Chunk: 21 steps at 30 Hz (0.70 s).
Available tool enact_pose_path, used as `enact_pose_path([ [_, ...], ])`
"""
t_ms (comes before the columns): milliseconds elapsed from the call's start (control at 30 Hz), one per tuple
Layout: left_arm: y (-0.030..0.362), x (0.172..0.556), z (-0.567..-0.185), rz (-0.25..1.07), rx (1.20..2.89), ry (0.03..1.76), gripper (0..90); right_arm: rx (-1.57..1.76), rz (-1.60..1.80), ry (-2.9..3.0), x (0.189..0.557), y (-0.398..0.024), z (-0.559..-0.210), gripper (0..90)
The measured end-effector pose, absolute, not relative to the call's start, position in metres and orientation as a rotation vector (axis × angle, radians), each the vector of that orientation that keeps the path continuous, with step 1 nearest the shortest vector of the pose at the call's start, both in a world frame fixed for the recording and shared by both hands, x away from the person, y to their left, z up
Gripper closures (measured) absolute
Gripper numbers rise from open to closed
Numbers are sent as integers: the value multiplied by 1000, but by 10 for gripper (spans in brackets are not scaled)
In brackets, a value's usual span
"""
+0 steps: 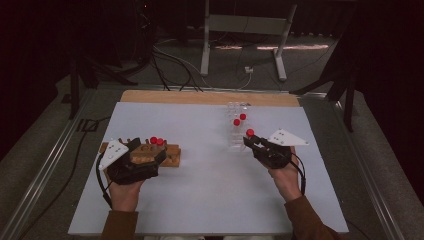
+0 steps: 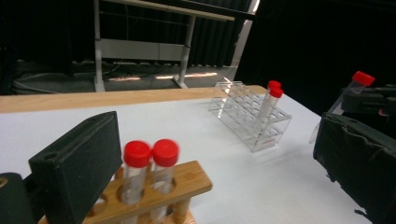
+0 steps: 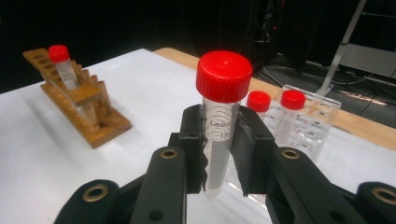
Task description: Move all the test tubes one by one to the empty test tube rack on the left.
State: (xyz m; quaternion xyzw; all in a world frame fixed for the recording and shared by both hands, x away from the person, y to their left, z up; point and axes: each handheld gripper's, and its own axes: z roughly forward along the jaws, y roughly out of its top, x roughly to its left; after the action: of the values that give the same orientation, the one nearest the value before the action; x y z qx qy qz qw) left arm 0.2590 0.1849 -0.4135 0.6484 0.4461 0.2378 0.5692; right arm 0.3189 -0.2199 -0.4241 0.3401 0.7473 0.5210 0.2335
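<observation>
Right gripper (image 3: 219, 154) jaws clamped on red-capped clear plastic tube (image 3: 222, 116); best kept upright, lowered squarely into transparent acrylic rack (image 3: 313, 126). Left jaws apart.

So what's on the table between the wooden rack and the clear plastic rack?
Nothing: in the high view the white tabletop is bare between the wooden rack and the clear rack.

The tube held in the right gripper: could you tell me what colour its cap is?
Red, clearest in the right gripper view: cap.
</observation>
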Motion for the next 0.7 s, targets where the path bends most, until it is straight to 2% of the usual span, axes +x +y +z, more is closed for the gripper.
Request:
enact_pose_path([
  [367, 143, 265, -399, 549, 1610, 963, 28, 926, 1459, 2078, 307, -219, -428, 747],
  [700, 90, 276, -395, 480, 1681, 879, 67, 902, 1473, 2123, 298, -210, -431, 747],
])
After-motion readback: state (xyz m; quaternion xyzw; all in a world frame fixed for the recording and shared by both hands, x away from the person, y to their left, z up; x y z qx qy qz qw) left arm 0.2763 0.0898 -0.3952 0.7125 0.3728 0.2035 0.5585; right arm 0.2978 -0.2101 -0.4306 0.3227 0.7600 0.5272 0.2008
